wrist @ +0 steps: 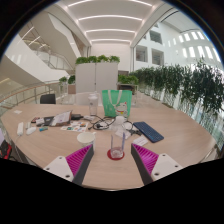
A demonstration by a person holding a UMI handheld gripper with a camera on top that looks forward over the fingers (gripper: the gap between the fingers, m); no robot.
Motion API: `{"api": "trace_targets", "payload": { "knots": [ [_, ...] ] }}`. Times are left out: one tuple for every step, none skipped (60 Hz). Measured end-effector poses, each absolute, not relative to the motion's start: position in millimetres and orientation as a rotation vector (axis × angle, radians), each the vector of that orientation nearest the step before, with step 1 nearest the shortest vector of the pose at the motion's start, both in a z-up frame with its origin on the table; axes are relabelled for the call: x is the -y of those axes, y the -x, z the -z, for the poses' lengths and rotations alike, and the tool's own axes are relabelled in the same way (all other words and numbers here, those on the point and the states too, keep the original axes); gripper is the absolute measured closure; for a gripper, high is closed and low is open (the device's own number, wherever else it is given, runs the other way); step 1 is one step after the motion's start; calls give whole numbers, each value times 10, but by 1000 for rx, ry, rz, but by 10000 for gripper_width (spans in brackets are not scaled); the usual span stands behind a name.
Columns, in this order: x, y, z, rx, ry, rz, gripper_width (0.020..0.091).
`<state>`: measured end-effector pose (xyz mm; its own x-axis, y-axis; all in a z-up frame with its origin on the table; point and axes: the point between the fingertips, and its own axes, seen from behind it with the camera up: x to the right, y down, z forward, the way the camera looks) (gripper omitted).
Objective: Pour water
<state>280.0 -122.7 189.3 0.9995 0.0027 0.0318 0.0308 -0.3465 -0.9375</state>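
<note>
My gripper (113,158) stood open, its fingers flanking a clear plastic bottle (118,139) on the round wooden table (175,128); bare tabletop flanked the bottle.

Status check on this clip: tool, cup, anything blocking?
Tool open. Clear cup standing on table between the fingers, gaps either side. Green pitcher beyond. Nothing in the way.

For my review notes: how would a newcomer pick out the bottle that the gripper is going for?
Start at the round wooden table. At its near edge, the clear bottle stands upright between the open fingers of the gripper. Unlike the tall green container behind it, it is see-through and closest to the fingers.
</note>
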Motion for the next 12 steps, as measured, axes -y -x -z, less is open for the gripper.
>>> {"api": "trace_targets", "payload": {
  "knots": [
    [1304, -2754, -1925, 17, 1927, 26, 266],
    [1386, -2715, -1959, 7, 1929, 22, 267],
    [1453, -2673, -1990, -7, 1929, 15, 268],
    [1520, -2630, -2019, -26, 1930, 5, 269],
    [1584, -2590, -2046, -49, 1930, -5, 268],
    [1643, -2540, -2071, -72, 1930, -17, 267],
    [1700, -2500, -2095, -92, 1930, -31, 266],
    [1751, -2439, -2127, -110, 1932, -45, 266],
    [1827, -2411, -2149, -122, 1933, -58, 268],
    [1879, -2381, -2167, -132, 1933, -67, 265],
    [1927, -2352, -2189, -140, 1934, -71, 265],
    [1970, -2331, -2213, -147, 1933, -72, 267]
  ]
}}
